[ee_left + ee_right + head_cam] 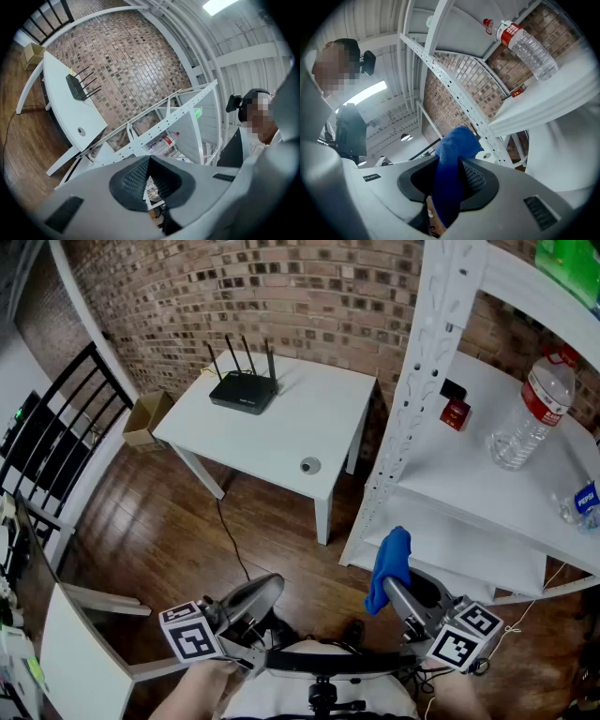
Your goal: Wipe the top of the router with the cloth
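The black router [244,390] with several upright antennas stands at the far left part of a white table [319,427], well ahead of both grippers. It shows small in the left gripper view too, the router [75,87] lying far off. My right gripper [394,591] is low at the right, shut on a blue cloth [389,566] that sticks up and folds over its jaws. In the right gripper view the cloth [452,152] fills the gap of the right gripper [451,164]. My left gripper [266,588] is low at the left, shut and holding nothing; its jaws meet in the left gripper view [150,159].
A white shelf unit [412,427] stands at the right with a water bottle [530,413] and a small red box [456,413] on it. A small round disc [310,465] lies near the table's front edge. A cardboard box [145,418] and black railing [56,437] are at the left.
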Available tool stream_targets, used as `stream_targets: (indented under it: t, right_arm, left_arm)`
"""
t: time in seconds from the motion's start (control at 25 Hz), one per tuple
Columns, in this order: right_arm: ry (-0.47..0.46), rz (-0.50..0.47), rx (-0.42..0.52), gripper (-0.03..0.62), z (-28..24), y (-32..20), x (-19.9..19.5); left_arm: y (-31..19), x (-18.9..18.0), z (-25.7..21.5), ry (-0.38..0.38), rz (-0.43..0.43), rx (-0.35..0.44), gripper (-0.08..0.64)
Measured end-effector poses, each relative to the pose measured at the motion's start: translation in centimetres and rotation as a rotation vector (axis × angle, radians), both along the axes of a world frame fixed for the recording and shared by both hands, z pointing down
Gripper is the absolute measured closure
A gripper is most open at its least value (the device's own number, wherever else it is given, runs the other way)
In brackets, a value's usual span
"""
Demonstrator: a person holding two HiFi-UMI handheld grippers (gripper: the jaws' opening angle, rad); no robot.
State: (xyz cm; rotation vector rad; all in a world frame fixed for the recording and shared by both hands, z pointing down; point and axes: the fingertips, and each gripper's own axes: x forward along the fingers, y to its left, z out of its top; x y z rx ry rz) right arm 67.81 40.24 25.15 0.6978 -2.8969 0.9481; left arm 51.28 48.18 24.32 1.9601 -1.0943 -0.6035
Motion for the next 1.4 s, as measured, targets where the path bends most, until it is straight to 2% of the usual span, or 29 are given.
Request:
stream_targets:
  t: [0.36,0.68,0.92,1.16,1.4]
  right_arm:
    - [0.062,-0.022,-0.025,0.456,0.2,2.3,-6.4]
    - [0.156,-0.033,0.007,0.456,1.7,4.2,-14.1]
    - [0.187,-0.026,0.023,0.456,2.6,5.3,-19.3]
    - [0.239,-0.043,0.036,0.456,2.5,4.7,-22.2]
    - [0.246,-0.070,0.035,0.456,3.9,1.4,-24.4]
  left_arm:
    - [2.1,-6.2,0.3,0.030,-0.007,-0.017,0.535]
    - [5.2,-14.1,2.3,0.035,-0.005,-0.035,0.535]
    - [6.7,-19.7,3.4,0.038,-0.001,-0.033,0.535]
    - [6.2,-22.5,3.2,0.058,-0.020,-0.021,0.535]
    - [4.2,-24.2,4.1,0.061,-0.063,-0.020,0.535]
